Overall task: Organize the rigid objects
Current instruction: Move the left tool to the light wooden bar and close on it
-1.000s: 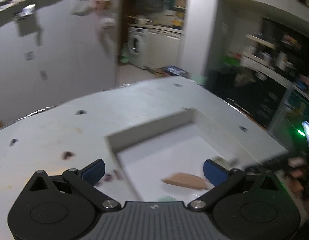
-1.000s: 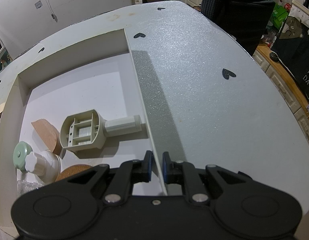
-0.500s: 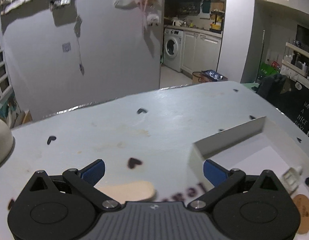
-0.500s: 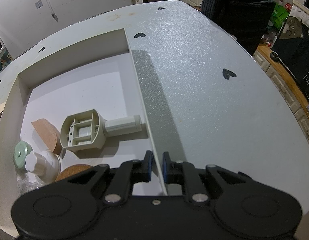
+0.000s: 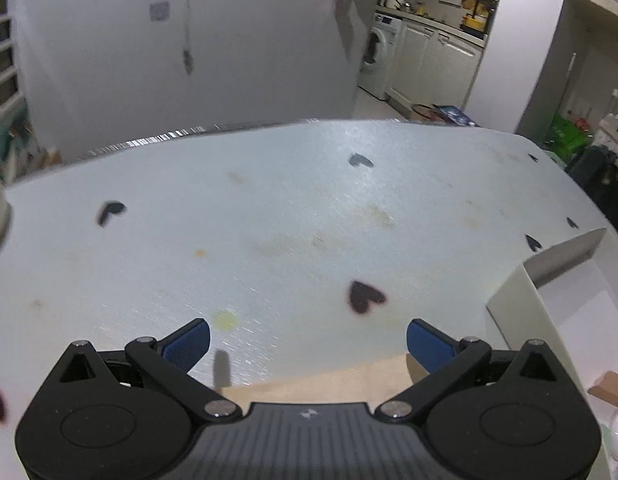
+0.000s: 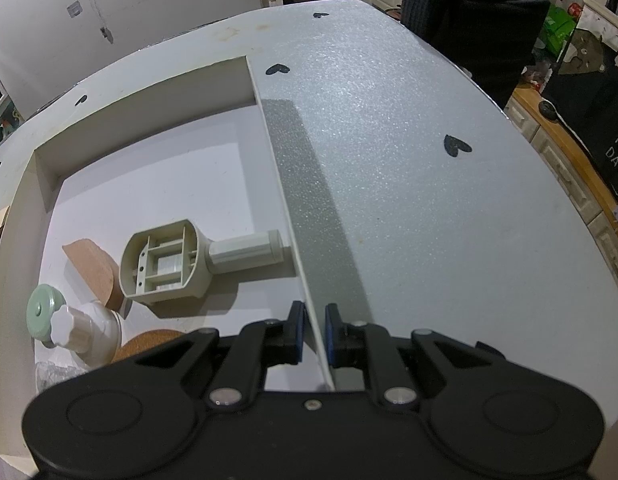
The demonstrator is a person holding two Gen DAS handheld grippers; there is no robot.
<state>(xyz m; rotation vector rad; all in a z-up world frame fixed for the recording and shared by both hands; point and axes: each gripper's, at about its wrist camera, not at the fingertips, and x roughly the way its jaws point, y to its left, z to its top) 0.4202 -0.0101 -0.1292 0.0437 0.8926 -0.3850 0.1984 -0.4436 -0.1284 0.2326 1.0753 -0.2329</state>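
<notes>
Closest to me in the right wrist view, my right gripper [image 6: 312, 330] is pinched almost fully closed on the right wall of the white box [image 6: 287, 204], one pad inside and one outside, and it has not budged over the last second, so I read it as steadying the box. Just beyond it inside the box lie the things already sorted: a cork disc [image 6: 149, 342] at the near edge, a white bottle with a pale green cap [image 6: 75, 322] at near left, a tan wedge [image 6: 95, 270], and the cream plastic handle piece [image 6: 181, 262] lying across the middle; the far half of the box floor is bare. My left gripper [image 5: 307, 342] is the one that has changed: a second ago it looked down into the box, and it has since swung left and dropped toward the white table with black heart marks [image 5: 309, 208]. Its blue pads stand wide apart with nothing between them. A pale wooden piece [image 5: 329, 380] lies flat on the table just under its near edge, with the box corner off to the right. I judge this to be the next pick, not yet gripped.
</notes>
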